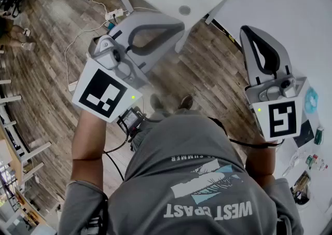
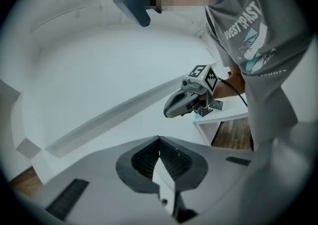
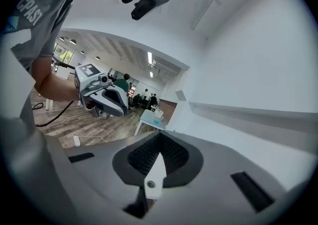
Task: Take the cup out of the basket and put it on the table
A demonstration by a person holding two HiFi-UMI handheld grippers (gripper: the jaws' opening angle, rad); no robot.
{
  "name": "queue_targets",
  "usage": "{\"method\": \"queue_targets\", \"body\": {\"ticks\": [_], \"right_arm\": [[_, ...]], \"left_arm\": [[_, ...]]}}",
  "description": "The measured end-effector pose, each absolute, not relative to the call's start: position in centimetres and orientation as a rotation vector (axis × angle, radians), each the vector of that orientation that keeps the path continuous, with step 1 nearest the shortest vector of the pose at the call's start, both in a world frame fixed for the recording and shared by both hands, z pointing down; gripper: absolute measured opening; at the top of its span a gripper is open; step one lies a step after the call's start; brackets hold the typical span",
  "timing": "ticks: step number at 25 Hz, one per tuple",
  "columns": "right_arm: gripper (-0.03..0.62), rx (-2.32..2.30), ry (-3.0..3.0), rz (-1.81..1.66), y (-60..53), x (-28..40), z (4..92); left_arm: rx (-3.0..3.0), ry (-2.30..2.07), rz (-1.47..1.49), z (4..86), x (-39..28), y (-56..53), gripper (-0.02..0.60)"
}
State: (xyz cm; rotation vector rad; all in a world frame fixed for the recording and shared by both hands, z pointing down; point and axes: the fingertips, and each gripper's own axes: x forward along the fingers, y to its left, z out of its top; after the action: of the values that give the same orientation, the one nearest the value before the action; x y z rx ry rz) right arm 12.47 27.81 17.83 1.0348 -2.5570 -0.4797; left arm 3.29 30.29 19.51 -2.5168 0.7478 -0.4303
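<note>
Left gripper [image 2: 159, 144] is up over the floor beside the white table [image 1: 290, 16], jaws pressed together, empty. Right gripper [image 3: 160, 142] at the table's edge, likewise closed, empty. Cup and basket nowhere visible. Nothing started yet, I'd say.

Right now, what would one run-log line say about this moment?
left claw: shut, empty | right claw: shut, empty | both: held up in the air | cup and basket: not in view

A person in a grey printed T-shirt [image 1: 197, 187] holds the grey left gripper [image 1: 176, 27] above a brown wood-plank floor [image 1: 41, 73] and the grey right gripper [image 1: 249, 31] above a white table [image 1: 306, 21].
</note>
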Motion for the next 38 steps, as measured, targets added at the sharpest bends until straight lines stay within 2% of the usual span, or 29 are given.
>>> {"method": "queue_targets", "body": {"ticks": [17,29,38], "right_arm": [[0.012,1.009,-2.672,-0.419,25.2,20.7,17.6],[0.012,1.027,-2.625,-0.364,19.8,19.0,18.3],[0.012,1.11,-2.568,-0.356,14.4,15.3,18.1]], "left_arm": [[-2.487,0.798,-0.513,19.3,11.0,28.3,0.009],[-2.525,0.767,-0.473,19.8,9.0,22.8,0.009],[-2.524,0.702,-0.401,19.1,4.9,17.2,0.011]]}}
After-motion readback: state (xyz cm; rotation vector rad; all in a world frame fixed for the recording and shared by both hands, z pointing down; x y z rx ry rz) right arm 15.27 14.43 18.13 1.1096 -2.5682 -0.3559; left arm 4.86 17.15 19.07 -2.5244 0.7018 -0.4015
